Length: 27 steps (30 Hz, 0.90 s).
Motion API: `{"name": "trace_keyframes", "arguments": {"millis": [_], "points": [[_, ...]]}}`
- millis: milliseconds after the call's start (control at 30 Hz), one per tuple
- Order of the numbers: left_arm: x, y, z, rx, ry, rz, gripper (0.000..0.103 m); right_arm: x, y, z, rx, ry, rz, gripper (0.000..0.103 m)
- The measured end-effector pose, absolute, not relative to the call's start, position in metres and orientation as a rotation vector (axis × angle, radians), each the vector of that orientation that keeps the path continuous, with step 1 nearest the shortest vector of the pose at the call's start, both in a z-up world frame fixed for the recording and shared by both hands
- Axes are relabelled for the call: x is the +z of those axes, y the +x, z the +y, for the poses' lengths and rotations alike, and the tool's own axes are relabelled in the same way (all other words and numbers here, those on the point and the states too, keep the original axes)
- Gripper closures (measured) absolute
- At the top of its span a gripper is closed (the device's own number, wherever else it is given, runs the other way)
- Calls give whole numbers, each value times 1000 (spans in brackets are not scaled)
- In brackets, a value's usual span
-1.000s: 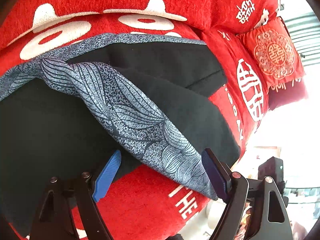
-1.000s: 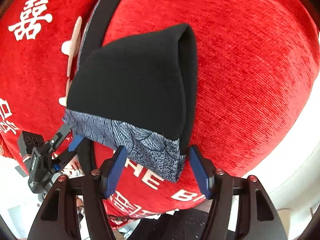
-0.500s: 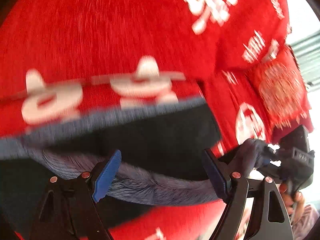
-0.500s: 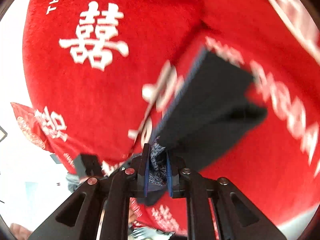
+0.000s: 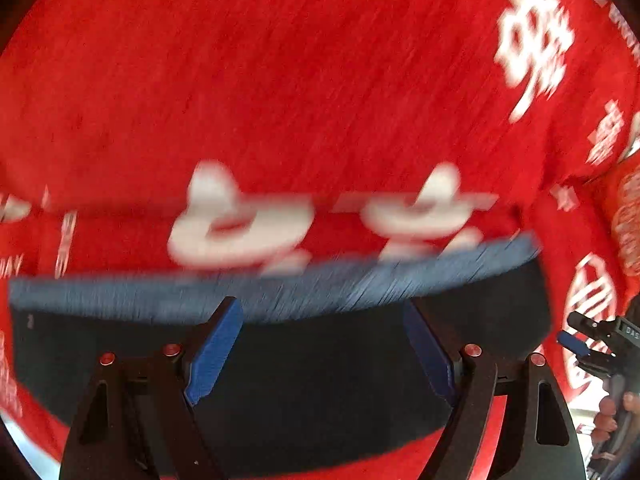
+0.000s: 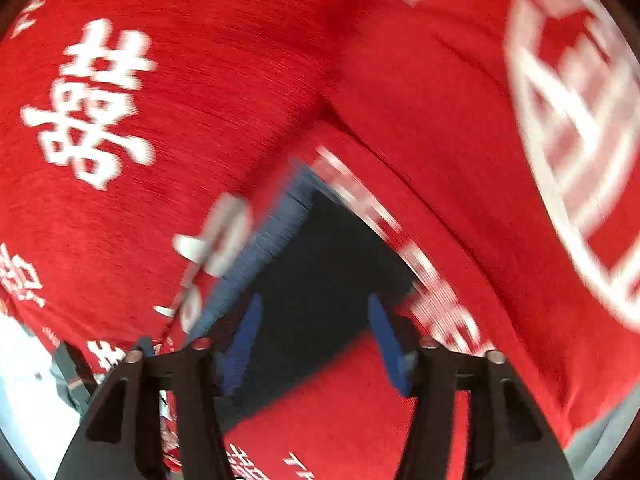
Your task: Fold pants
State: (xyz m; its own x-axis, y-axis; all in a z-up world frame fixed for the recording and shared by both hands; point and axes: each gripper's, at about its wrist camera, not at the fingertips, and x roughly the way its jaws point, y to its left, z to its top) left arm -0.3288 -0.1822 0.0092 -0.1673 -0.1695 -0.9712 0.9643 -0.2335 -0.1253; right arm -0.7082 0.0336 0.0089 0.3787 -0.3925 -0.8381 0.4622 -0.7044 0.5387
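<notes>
The pants (image 5: 320, 384) are black with a blue-grey patterned band (image 5: 280, 292) and lie flat on the red bed cover (image 5: 280, 80). My left gripper (image 5: 322, 346) hovers over them, open, with nothing between its blue pads (image 5: 216, 344). In the right wrist view a corner of the pants (image 6: 320, 264) and its band (image 6: 264, 252) lie beyond my right gripper (image 6: 316, 346). Its jaws are opening and no cloth sits between them. Both views are blurred by motion. The right gripper (image 5: 588, 344) also shows at the left view's right edge, with a hand (image 5: 616, 408) below it.
The red cover carries white characters (image 6: 92, 104) and lettering (image 6: 424, 272). A red cushion (image 5: 628, 216) lies at the far right. The bed's edge and a pale floor (image 6: 24, 380) show at lower left of the right view.
The right gripper shut on the patterned hem, carried it across the bed, and now stands apart with the cloth released. The left view swung over the pants, which now lie flat.
</notes>
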Motion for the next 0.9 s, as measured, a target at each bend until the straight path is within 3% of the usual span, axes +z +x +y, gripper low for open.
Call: {"name": "trace_keyframes", "arguments": {"millis": [33,67,100,267,367,400,433,467,600,633,667,767,900], "points": [[-5,-322,-173,-1520,1177,1093,19,-6,-706,40,-1402,1931,39,59],[-13,-319,-165,-1490,1193,1113,19,-17,-704,40,-1383,1958,24,89],[-21,-317,-159,-1460,1208,1127,19,-25,-702,38,-1364,1964,14,98],[-46,-314,-143,-1359,1267,1048,19,-6,-709,26,-1447,1835,3,98],[-54,-302,-143,-1304,1251,1134,19,-14,-716,39,-1452,1909,17,86],[-51,-300,-143,-1313,1231,1135,19,-16,-716,44,-1409,1927,-28,71],[-47,-300,-143,-1326,1222,1113,19,-17,-715,46,-1390,1931,-45,49],[-46,-300,-143,-1336,1224,1084,19,-19,-714,45,-1381,1917,-55,41],[-62,-303,-148,-1324,1265,1087,19,-40,-714,32,-1327,1926,-203,41],[-66,-305,-147,-1325,1267,1079,19,-39,-715,28,-1343,1925,-216,47],[-67,-306,-146,-1327,1268,1068,19,-37,-716,20,-1360,1921,-200,80],[-65,-309,-140,-1340,1283,1080,19,-23,-715,15,-1325,1899,-164,85],[-72,-313,-122,-1358,1316,1062,17,-26,-720,26,-1481,1915,139,94]]}}
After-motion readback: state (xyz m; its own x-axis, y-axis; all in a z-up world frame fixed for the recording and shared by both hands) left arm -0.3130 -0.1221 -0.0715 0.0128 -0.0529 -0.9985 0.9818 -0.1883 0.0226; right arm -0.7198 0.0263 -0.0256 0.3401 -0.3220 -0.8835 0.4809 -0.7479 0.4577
